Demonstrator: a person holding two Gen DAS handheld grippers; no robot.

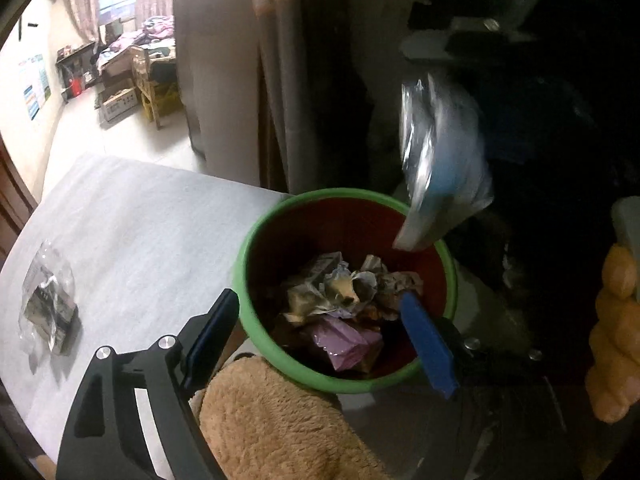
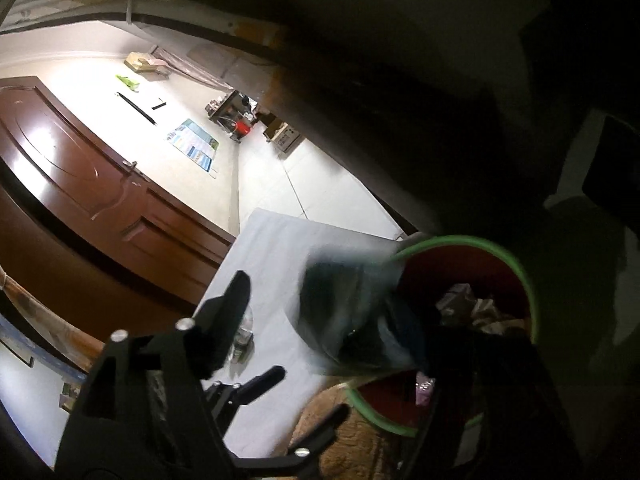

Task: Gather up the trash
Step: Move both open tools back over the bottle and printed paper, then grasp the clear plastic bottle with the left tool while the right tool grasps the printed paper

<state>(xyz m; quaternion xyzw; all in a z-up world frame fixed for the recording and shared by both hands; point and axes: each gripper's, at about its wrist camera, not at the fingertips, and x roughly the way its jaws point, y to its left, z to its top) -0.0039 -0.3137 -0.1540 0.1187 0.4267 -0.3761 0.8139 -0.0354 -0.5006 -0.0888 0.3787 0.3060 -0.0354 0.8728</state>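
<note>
Two pairs of tongs, left tongs [image 1: 320, 316] and right tongs [image 2: 332, 312], stand apart over the green-rimmed bin [image 1: 256, 236] as a blurred wrapper [image 1: 440, 168] drops in, so next I fetch the clear packet [image 1: 48, 300] far left on the counter [image 1: 152, 220].

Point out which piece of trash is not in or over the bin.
The clear plastic wrapper lying on the white table, left of the green-rimmed bin. The crumpled papers and purple packet lie inside; the blurred blue-and-clear packet is above its rim.
</note>
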